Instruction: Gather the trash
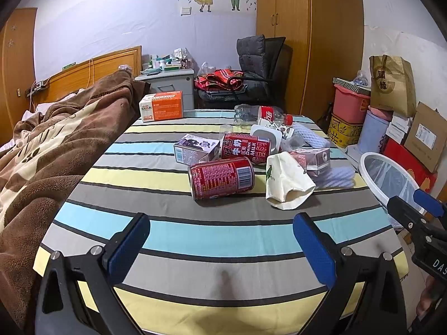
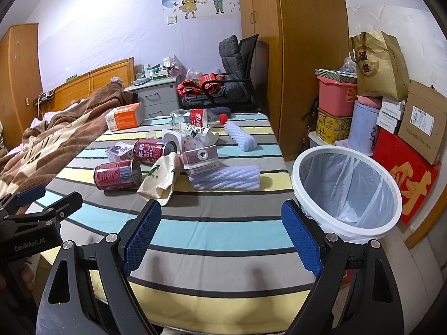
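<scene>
Trash lies in a heap on the striped table [image 1: 212, 234] [image 2: 223, 231]. Nearest is a red can [image 1: 222, 178] [image 2: 117, 174] on its side, with a crumpled cream paper cup [image 1: 285, 180] [image 2: 159, 180] beside it. Behind them lie a second red milk can [image 1: 245, 148] [image 2: 153, 150], small cartons [image 1: 195, 149] [image 2: 199, 160], white foam netting [image 2: 226, 178] and a clear cola bottle [image 1: 259, 115] [image 2: 199, 117]. My left gripper [image 1: 220, 248] hovers open over the table's near part, short of the can. My right gripper [image 2: 220, 236] is open too, beside the white lined bin [image 2: 346, 189] [image 1: 388, 178].
A brown blanket [image 1: 47, 150] covers the bed at the left. An orange-and-white box [image 1: 162, 106] sits at the table's far left corner. Stacked boxes, a pink tub [image 2: 336, 97] and a paper bag [image 2: 380, 65] crowd the right wall. A chair [image 1: 259, 64] stands behind the table.
</scene>
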`<state>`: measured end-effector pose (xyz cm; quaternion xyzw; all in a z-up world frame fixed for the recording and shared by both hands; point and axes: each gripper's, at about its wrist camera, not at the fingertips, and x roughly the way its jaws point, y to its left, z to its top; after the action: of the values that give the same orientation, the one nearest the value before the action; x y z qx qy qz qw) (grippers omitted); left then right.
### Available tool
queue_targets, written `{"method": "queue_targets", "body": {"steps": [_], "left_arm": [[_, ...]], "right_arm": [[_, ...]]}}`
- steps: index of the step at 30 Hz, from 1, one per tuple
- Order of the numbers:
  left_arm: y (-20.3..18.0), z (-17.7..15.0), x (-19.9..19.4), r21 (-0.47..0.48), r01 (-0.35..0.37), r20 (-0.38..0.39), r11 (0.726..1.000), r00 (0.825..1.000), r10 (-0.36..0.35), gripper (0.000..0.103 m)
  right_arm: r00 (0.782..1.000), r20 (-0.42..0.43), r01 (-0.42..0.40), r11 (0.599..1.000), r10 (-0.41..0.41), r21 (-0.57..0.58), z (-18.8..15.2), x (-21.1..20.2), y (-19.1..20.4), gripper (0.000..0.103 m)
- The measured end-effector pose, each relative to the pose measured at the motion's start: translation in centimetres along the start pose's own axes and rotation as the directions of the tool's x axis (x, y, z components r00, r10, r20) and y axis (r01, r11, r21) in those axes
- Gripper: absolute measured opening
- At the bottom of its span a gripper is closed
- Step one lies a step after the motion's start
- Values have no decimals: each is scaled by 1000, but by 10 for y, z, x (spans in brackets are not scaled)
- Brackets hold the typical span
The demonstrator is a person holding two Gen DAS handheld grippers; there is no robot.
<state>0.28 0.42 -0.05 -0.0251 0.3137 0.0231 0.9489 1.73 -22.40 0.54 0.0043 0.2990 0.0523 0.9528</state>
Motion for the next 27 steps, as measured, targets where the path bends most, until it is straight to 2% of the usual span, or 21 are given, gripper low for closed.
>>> {"method": "queue_targets", "body": {"steps": [27], "left_arm": [[5,3,5,0,-2,-1,1000,1000,2,103]], "right_arm": [[1000,0,6,1000,-6,-12,3,4,2,89]]}}
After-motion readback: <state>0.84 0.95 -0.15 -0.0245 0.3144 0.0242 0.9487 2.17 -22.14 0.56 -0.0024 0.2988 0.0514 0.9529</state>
